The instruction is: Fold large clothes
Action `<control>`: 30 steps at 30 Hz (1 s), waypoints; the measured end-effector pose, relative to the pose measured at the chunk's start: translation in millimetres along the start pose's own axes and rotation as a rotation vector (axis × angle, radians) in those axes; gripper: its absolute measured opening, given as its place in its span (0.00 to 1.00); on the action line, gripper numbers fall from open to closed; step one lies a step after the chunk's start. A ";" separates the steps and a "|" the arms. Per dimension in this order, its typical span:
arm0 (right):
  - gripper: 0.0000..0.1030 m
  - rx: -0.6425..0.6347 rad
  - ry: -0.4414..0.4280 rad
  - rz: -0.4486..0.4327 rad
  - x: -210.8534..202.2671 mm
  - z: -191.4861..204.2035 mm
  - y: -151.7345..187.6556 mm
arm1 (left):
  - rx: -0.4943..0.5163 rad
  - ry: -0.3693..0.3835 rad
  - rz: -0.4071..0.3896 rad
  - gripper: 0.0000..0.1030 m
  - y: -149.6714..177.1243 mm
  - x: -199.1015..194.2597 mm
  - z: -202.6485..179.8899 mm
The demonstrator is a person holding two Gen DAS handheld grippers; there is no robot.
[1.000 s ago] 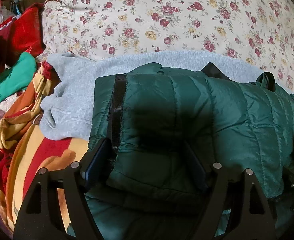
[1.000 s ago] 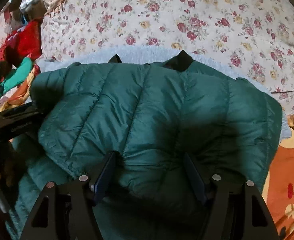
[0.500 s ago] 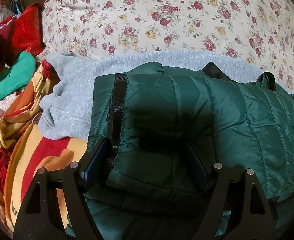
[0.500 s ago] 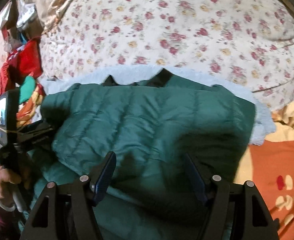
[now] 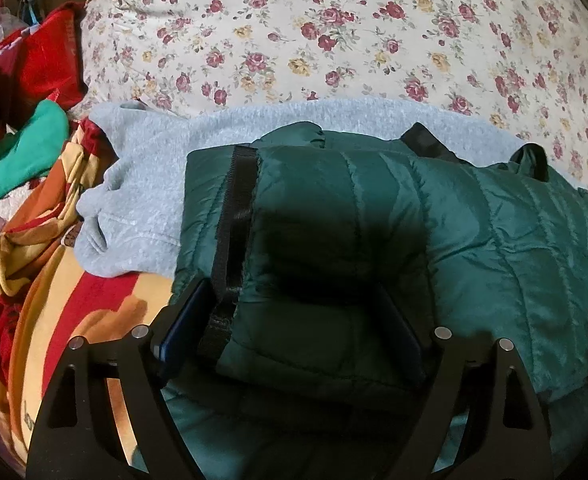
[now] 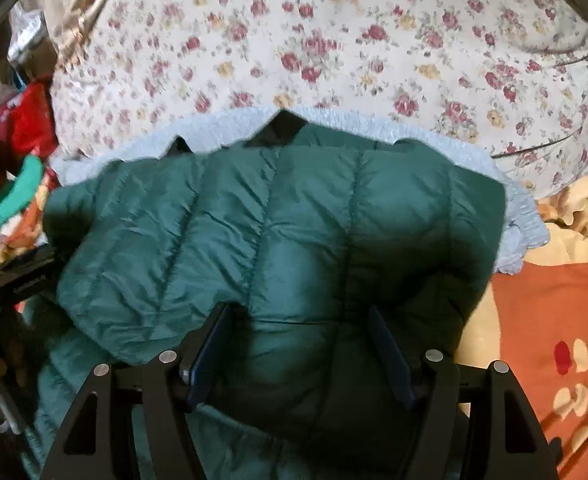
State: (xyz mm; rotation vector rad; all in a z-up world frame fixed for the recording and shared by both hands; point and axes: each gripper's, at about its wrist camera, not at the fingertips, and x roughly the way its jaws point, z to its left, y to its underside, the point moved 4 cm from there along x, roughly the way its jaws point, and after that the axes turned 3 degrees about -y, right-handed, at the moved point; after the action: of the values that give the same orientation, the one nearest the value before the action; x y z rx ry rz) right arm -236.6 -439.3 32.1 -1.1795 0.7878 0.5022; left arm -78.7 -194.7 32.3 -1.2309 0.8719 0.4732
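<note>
A dark green quilted puffer jacket [image 5: 473, 240] is lying folded on a light grey fleece sweatshirt [image 5: 146, 200], which is spreading over a cream bedspread with small red and yellow roses [image 5: 333, 32]. The left gripper [image 5: 290, 312] is pointing down over the jacket's left end, where a black zip strip [image 5: 234, 216] is running along the folded edge. Its jaws have just been opening wider and are standing broadly apart with a thick fold of jacket between them; the left pad is sitting clear of the cloth, so no grip is showing. The right gripper [image 6: 299, 344] is hanging over the jacket's near middle, jaws partly apart around a bulge of quilting; whether the pads are pressing on it cannot be told. A striped red, orange and yellow blanket [image 5: 54, 320] is lying beside the sweatshirt.
</note>
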 end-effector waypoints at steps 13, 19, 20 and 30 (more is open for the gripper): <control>0.77 0.043 0.048 -0.045 -68.4 -20.5 27.5 | 0.021 -0.004 -0.034 0.81 23.7 -58.8 27.1; 0.77 0.074 0.021 -0.039 -84.5 -16.6 51.2 | 0.024 -0.007 -0.053 0.81 42.8 -84.3 39.5; 0.77 0.071 0.020 -0.036 -86.9 -14.4 56.1 | 0.023 -0.005 -0.056 0.81 46.4 -88.9 41.8; 0.77 0.040 0.027 -0.001 -108.2 1.2 99.0 | 0.031 -0.007 -0.054 0.81 81.7 -117.3 57.9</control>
State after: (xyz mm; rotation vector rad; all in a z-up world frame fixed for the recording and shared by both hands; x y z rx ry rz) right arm -376.5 -400.9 54.1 -1.1519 0.8169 0.4684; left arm -190.9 -99.9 79.2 -1.2208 0.8353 0.4187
